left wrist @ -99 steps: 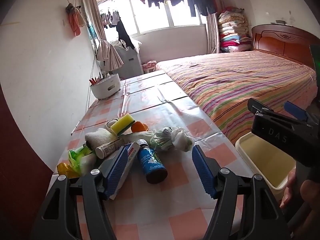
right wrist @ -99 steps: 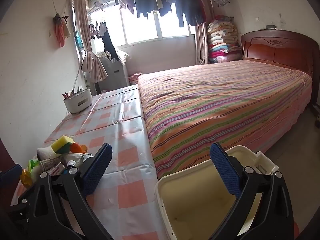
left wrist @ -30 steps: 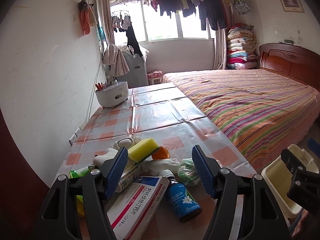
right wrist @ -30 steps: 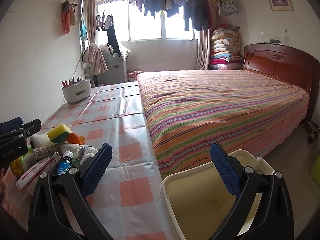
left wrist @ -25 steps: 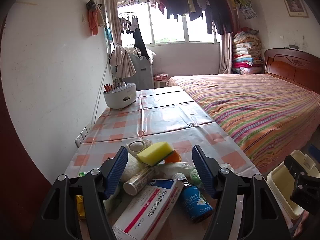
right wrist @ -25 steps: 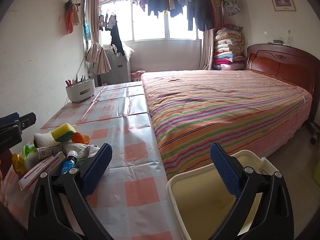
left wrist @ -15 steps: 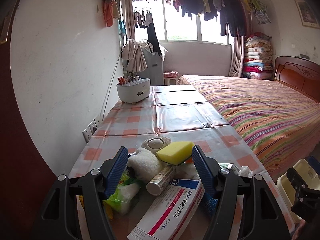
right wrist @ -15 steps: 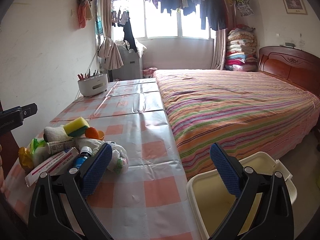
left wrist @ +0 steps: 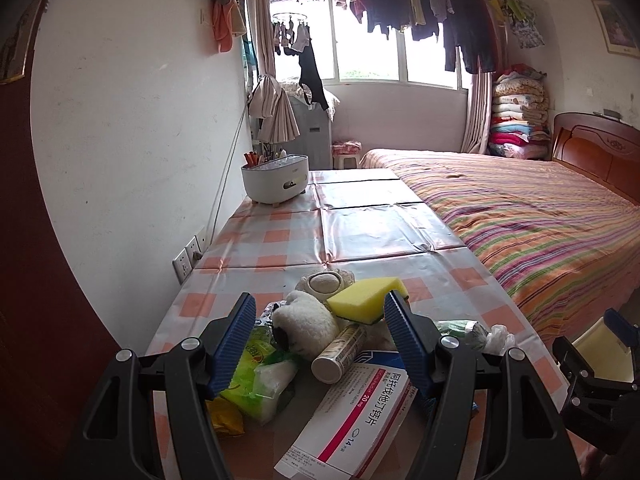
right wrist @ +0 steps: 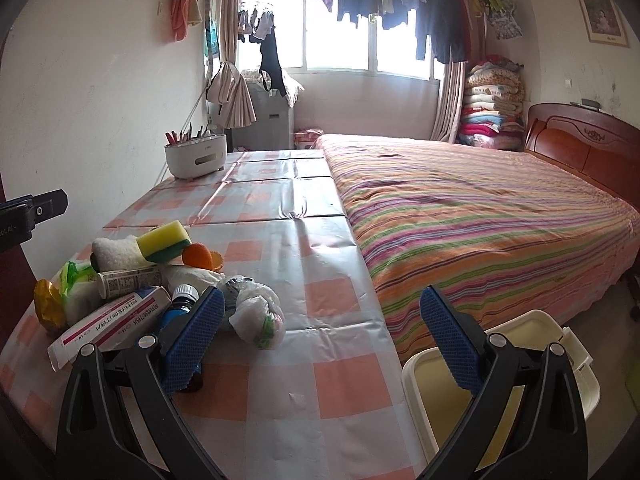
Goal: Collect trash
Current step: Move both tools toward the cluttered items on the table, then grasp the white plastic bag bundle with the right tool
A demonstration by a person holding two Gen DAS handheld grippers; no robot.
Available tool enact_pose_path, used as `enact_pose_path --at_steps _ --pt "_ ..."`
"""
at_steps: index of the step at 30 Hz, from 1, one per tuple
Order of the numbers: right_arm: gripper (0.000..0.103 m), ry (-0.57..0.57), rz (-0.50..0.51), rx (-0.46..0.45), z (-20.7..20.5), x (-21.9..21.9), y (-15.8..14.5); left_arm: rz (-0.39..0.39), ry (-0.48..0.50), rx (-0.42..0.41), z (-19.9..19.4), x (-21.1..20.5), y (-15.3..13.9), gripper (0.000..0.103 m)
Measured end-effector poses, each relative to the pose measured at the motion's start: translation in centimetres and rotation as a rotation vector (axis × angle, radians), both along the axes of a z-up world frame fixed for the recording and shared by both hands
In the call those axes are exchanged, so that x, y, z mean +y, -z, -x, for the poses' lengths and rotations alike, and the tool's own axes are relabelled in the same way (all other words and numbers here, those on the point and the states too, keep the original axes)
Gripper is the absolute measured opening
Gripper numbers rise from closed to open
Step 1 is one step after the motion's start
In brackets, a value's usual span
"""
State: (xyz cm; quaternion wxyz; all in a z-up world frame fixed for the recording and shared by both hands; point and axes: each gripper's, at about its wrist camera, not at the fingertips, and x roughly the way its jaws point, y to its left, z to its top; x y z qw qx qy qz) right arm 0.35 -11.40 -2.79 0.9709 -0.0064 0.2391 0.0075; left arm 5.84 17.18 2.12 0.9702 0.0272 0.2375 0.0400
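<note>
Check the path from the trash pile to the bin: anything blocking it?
Nothing visible. The trash pile lies on the table; bare tablecloth runs from it to the edge, and the open bin stands just beyond, below table level.

Mixed trash (right wrist: 132, 280) is heaped at the table's near left corner; the cream bin (right wrist: 500, 364) is set beside the table, open.

My blue pads (left wrist: 236, 344) frame a yellow sponge (left wrist: 366, 298), a white box (left wrist: 360, 416) with a red band and a green packet (left wrist: 256, 364) on the orange-and-white checked cloth (right wrist: 320, 264). Beside it: a bed (right wrist: 480, 216) striped pink, orange and green, a cream bin (right wrist: 436, 384).
</note>
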Motion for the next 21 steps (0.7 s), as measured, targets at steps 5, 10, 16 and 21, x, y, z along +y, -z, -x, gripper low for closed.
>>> enact_pose_path --at_steps 5,10,16,21 --pt "0.097 -0.004 0.005 0.001 -0.1 0.3 0.0 -0.008 -0.003 -0.005 0.2 0.1 -0.1 0.065" --pt "0.097 -0.011 0.013 -0.002 -0.1 0.9 0.0 -0.005 -0.01 -0.002 0.3 0.3 0.0 0.065" --pt "0.097 -0.017 0.008 0.005 -0.3 1.0 0.0 -0.003 -0.023 -0.002 0.3 0.9 0.0 0.065" --pt "0.097 -0.102 -0.01 0.058 -2.4 1.7 -0.2 0.002 -0.044 -0.004 0.2 1.7 -0.3 0.065"
